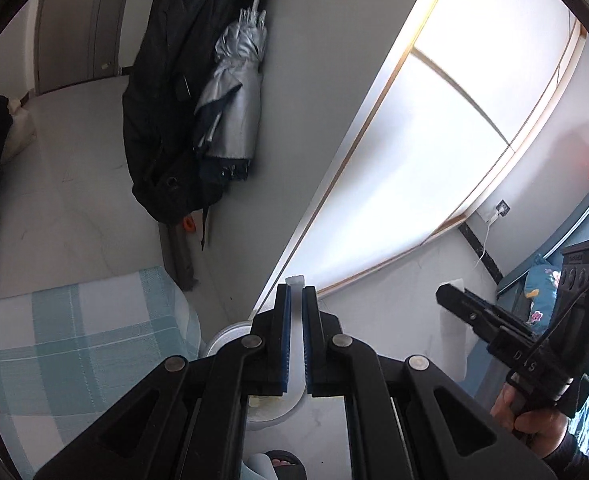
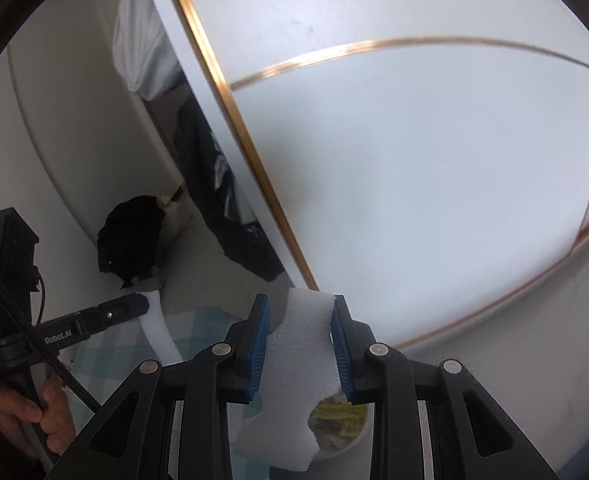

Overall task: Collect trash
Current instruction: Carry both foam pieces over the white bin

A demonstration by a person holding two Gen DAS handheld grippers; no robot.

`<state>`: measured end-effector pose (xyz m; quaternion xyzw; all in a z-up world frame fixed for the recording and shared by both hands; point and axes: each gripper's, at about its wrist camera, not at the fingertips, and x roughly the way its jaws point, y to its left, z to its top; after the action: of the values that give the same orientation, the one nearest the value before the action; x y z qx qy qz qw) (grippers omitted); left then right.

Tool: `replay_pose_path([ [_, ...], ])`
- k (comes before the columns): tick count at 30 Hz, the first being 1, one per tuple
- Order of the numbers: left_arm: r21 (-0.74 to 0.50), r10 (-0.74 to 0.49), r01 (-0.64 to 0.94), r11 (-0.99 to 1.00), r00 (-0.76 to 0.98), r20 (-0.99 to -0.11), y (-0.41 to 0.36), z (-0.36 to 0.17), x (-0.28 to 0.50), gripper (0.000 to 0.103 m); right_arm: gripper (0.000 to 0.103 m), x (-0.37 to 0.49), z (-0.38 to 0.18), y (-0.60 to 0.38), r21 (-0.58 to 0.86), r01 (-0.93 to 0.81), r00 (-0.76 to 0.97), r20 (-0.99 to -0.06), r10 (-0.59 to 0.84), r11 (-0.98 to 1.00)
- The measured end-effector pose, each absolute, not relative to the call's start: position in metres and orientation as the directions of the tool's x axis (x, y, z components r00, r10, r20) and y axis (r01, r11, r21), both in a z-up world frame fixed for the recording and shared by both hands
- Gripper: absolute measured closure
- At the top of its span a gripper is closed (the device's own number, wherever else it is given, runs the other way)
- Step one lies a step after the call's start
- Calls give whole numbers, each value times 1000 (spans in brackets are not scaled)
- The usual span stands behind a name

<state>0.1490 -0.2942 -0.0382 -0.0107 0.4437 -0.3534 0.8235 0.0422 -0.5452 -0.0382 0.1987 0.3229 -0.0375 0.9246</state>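
Clamped between the blue pads of the left hand-held gripper (image 1: 296, 340) is one thin, bendy white plastic strip (image 1: 297, 320), light and slippery, best pinched mid-length. Below sits one white round bin (image 1: 222, 338).

Right view: the right hand-held gripper (image 2: 300, 344) squeezes one white foam chunk (image 2: 298, 364), featherlight, crumbly, over that bin.

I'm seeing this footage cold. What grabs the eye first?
A ragged white foam chunk clamped in the right tool, above a white bin. The left tool pinches a thin white strip. Behind, a gold-trimmed white wardrobe and a silver umbrella leaning by dark clothes.
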Motion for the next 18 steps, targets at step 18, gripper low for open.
replay_pose_path([
  [18,-206,-412,637,743,191,-891,-352,-131,166,101,74,96,-214,-551,580,209,625,-699,349,787],
])
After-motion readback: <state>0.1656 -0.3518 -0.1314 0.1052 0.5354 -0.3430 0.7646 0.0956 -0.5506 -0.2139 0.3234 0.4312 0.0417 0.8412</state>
